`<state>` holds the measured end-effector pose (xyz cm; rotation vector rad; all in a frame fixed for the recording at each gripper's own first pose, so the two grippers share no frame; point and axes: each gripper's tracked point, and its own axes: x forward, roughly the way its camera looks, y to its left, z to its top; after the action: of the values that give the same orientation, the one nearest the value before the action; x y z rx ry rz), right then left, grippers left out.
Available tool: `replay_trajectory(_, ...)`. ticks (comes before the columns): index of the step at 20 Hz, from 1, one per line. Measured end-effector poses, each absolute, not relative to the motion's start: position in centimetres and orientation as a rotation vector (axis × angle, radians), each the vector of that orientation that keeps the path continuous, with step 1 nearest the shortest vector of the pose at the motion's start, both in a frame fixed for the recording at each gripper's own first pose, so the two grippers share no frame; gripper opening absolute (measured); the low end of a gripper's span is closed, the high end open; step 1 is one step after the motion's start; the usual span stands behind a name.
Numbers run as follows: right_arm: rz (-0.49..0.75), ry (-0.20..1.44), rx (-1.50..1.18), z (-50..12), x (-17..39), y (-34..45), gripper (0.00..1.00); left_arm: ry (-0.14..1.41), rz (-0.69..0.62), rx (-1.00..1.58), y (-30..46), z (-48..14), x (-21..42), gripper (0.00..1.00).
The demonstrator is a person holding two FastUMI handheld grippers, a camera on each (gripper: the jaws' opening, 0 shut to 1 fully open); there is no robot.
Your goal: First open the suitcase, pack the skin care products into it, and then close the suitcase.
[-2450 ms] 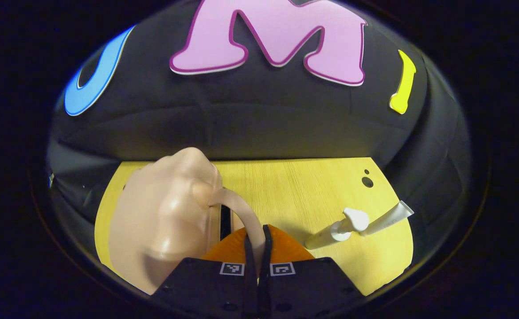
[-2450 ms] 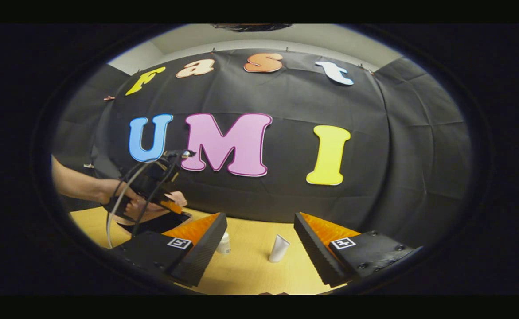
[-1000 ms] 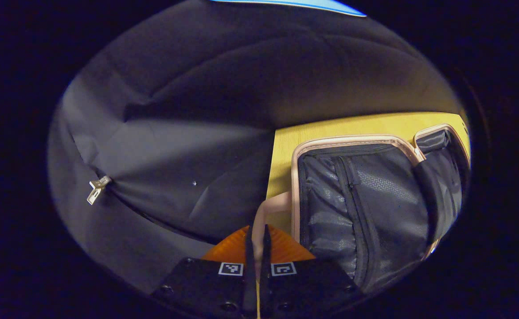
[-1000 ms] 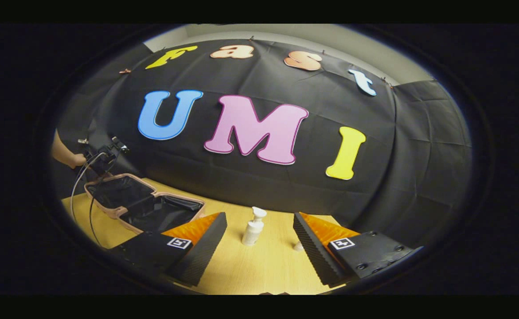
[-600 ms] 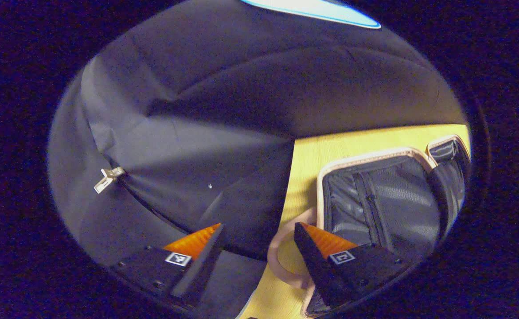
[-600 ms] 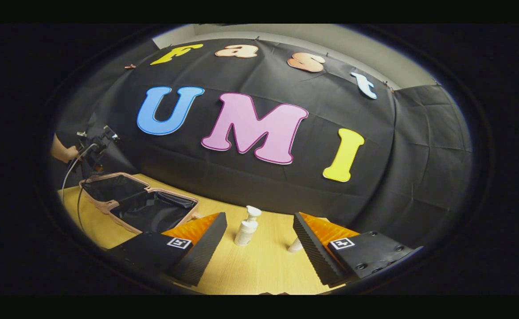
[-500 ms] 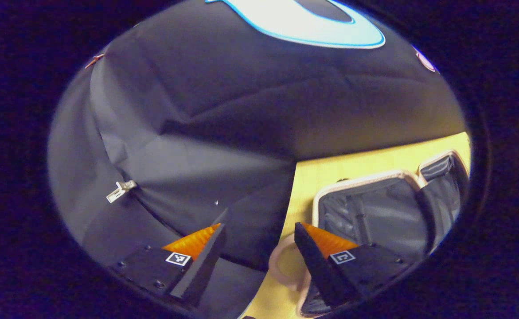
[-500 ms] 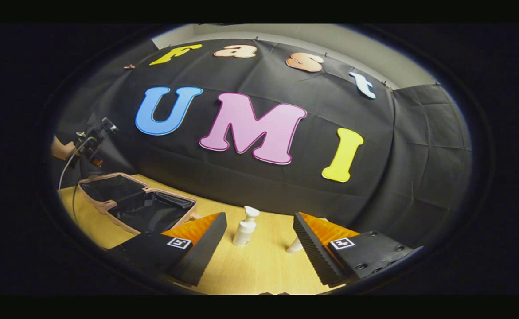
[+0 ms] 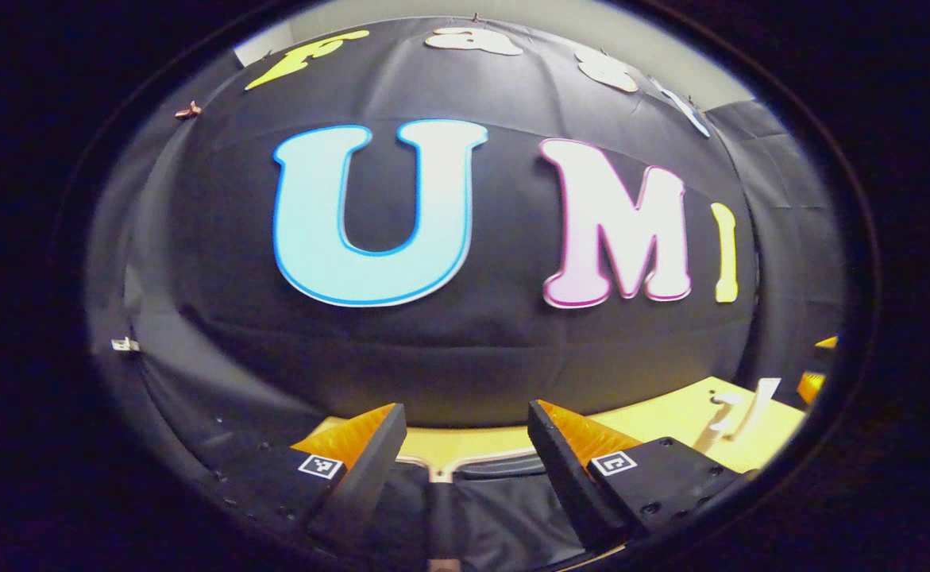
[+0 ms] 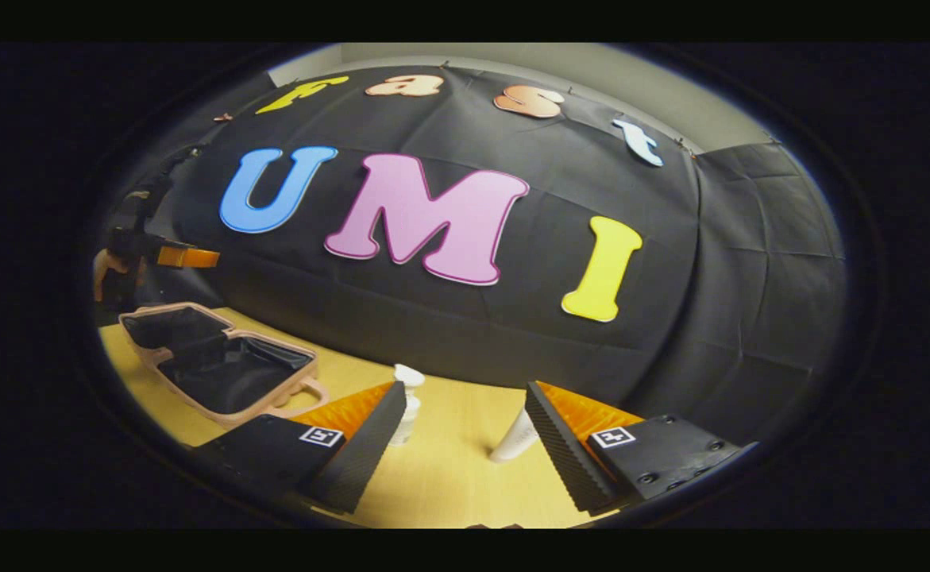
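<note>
The pink suitcase (image 10: 218,369) lies open flat on the yellow table (image 10: 449,477), its dark lining up. My left gripper (image 9: 461,469) is open and hovers above the suitcase lining (image 9: 480,508); in the right gripper view that left gripper (image 10: 175,256) shows at far left above the case, held by a hand. A white pump bottle (image 10: 406,403) and a white tube (image 10: 515,438) stand on the table just ahead of my right gripper (image 10: 465,445), which is open and empty. The bottle (image 9: 715,421) and tube (image 9: 758,401) also appear at far right in the left gripper view.
The black cloth wall runs close behind the table. Bare tabletop lies between the suitcase and the two products, and in front of the right gripper.
The left gripper let go of the suitcase handle, opened, and swung up and right over the open case. The right gripper turned slightly, bringing bottle and tube between its fingers.
</note>
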<state>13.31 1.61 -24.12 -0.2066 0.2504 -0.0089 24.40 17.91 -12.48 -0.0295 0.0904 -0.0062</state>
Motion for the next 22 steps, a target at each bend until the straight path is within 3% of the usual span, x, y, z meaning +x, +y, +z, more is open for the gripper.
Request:
replay_trajectory(9,-0.079,0.329,-0.153,-29.6,14.3,-6.4,0.97,0.158,-0.169,0.012,-4.5,-19.4,24.8,0.98)
replay_trajectory(17,-0.094,0.368,-0.126,-33.1,16.1,-11.3,0.97,0.278,-0.211,-0.034,-12.6,-26.2,26.7,0.98)
replay_trajectory(22,-0.043,0.424,-0.118,-36.5,17.0,-12.0,0.97,0.331,-0.229,0.015,-14.5,-29.2,28.4,0.98)
